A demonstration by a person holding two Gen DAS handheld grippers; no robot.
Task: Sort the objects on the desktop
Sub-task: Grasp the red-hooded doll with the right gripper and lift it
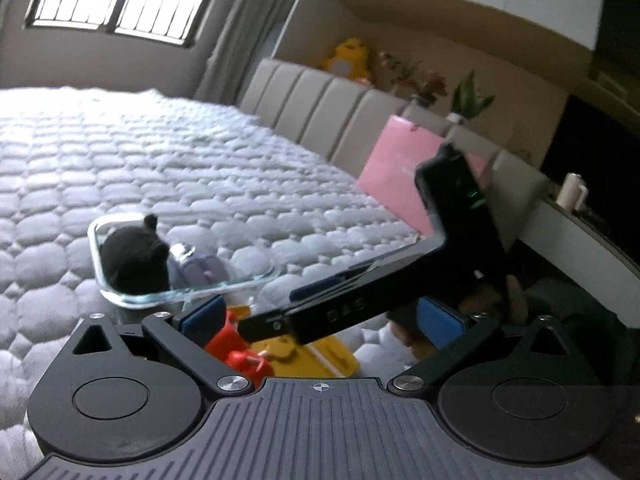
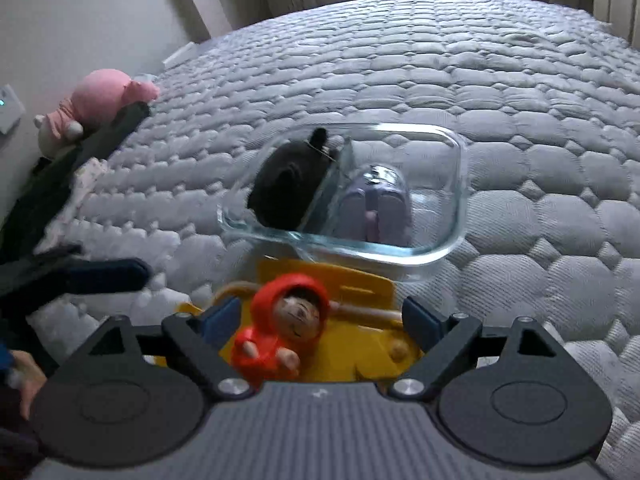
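A clear glass dish [image 2: 452, 236] with a divider lies on the quilted bed. Its left half holds a black plush toy [image 2: 288, 184], its right half a lilac toy [image 2: 380, 204]. A doll in a red hood [image 2: 280, 328] lies on a yellow card [image 2: 360, 288] in front of the dish, between the blue pads of my open right gripper [image 2: 320, 316]. In the left wrist view my left gripper [image 1: 320, 316] is open over the doll [image 1: 236, 344] and yellow card [image 1: 316, 356], and the right gripper's black body [image 1: 360, 304] crosses in front. The dish [image 1: 224, 284] sits just beyond.
A pink plush pig [image 2: 100, 100] rests on dark clothes at the bed's left edge. A pink bag [image 1: 400, 168] leans by the padded headboard [image 1: 320, 96]. A shelf holds a yellow plush and plants. The left gripper's fingertip [image 2: 108, 276] shows at left.
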